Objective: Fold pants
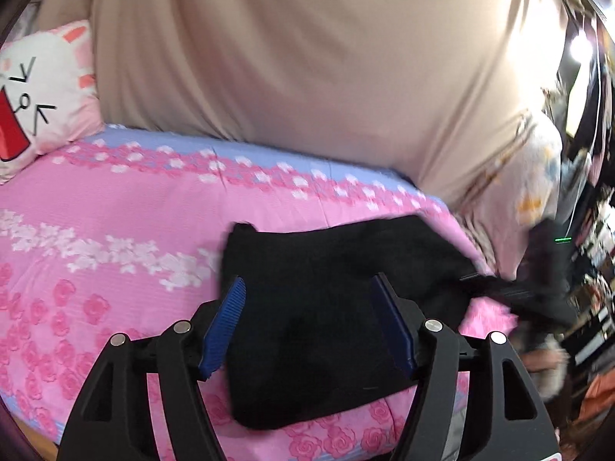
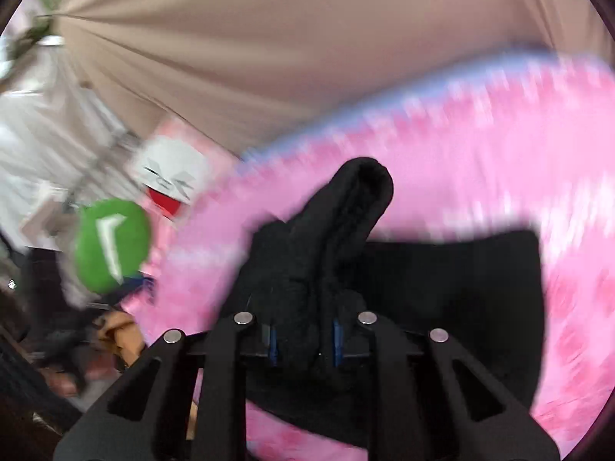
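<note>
The black pants (image 1: 326, 319) lie folded into a compact pile on the pink flowered bedsheet (image 1: 115, 230). My left gripper (image 1: 309, 303) is open, its blue pads (image 1: 230, 307) spread just above the pants, holding nothing. In the right wrist view my right gripper (image 2: 305, 340) is shut on a bunched fold of the black pants (image 2: 346, 207), which sticks up between the blue pads (image 2: 337, 340). The rest of the pants (image 2: 461, 288) lies flat on the blurred pink sheet (image 2: 461, 134).
A white and pink cartoon pillow (image 1: 42, 88) lies at the bed's head, also in the right wrist view (image 2: 173, 176). A beige curtain (image 1: 288, 57) hangs behind the bed. A green round cushion (image 2: 111, 246) sits by the bed's side. Cluttered dark shelves (image 1: 588, 249) stand at the right.
</note>
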A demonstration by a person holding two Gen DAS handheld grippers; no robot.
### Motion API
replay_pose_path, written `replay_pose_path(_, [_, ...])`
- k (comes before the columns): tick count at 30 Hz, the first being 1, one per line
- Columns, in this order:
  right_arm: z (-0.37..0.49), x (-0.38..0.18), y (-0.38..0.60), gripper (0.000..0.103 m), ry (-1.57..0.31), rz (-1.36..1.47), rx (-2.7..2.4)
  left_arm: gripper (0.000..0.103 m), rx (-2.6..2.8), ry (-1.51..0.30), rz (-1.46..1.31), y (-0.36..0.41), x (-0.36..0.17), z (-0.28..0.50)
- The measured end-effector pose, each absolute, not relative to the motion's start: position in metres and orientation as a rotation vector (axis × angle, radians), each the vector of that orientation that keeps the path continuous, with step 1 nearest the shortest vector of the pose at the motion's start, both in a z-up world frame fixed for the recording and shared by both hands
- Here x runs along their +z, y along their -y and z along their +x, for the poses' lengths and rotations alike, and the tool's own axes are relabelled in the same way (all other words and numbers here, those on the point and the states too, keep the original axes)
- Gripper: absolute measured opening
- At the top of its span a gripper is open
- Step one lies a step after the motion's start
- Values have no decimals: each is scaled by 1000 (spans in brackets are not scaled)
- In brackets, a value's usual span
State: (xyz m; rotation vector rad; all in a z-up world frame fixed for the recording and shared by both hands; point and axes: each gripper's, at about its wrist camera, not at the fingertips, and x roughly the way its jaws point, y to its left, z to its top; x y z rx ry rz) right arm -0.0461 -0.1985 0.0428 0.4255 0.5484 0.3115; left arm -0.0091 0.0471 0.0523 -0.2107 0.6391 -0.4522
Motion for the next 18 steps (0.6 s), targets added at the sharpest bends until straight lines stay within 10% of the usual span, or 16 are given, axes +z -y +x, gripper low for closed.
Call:
replay_pose_path(8, [-73, -73, 264, 38, -805, 376, -90, 66, -511, -724, -214, -32, 20, 3])
replay_pose_path(18, [-92, -56, 287, 71, -769, 515, -46, 71, -468, -893, -266, -21, -26, 16])
